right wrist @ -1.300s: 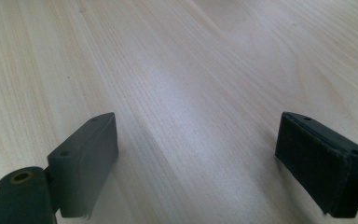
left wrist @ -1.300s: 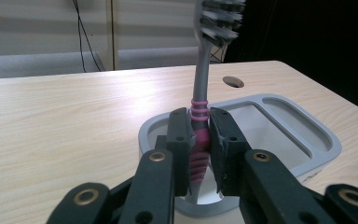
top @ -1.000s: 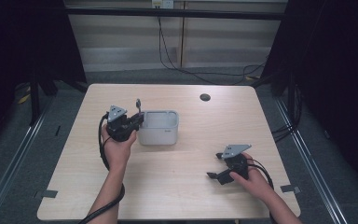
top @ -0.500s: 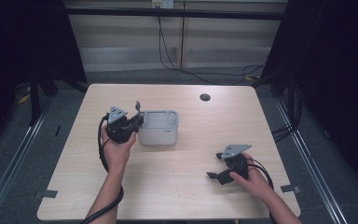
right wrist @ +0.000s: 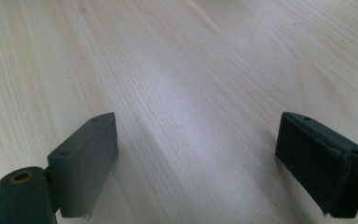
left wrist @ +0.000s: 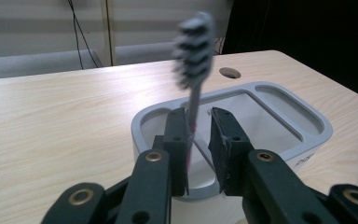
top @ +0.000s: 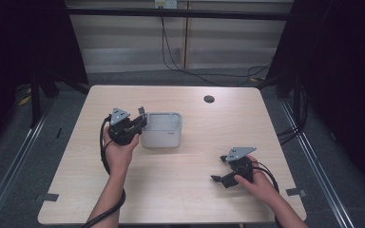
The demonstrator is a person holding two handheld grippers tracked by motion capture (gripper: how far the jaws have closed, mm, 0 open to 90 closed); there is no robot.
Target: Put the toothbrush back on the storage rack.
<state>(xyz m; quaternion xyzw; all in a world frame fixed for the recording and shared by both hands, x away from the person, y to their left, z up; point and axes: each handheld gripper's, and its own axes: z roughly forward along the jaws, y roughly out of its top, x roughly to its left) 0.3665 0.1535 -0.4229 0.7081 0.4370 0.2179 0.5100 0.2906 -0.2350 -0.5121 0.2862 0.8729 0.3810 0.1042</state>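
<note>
We see the left hand-held gripper [left wrist: 198, 135] raised level beside a grey toothbrush holder [top: 164, 130], its jaws just eased apart, a toothbrush [left wrist: 193, 51] leaning upright against one. The right hand-held gripper [top: 221, 172] rests wide open, empty, on the tabletop [top: 195, 190].

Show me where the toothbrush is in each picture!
High view: the toothbrush stands at the left end of the grey holder, centre-left.
Left gripper view: the toothbrush rises mid-picture between the black jaws, bristles on top.
Right gripper view: table wood between wide-apart jaws.
Shared landmark: the round hole in the table, beyond the holder.
</note>
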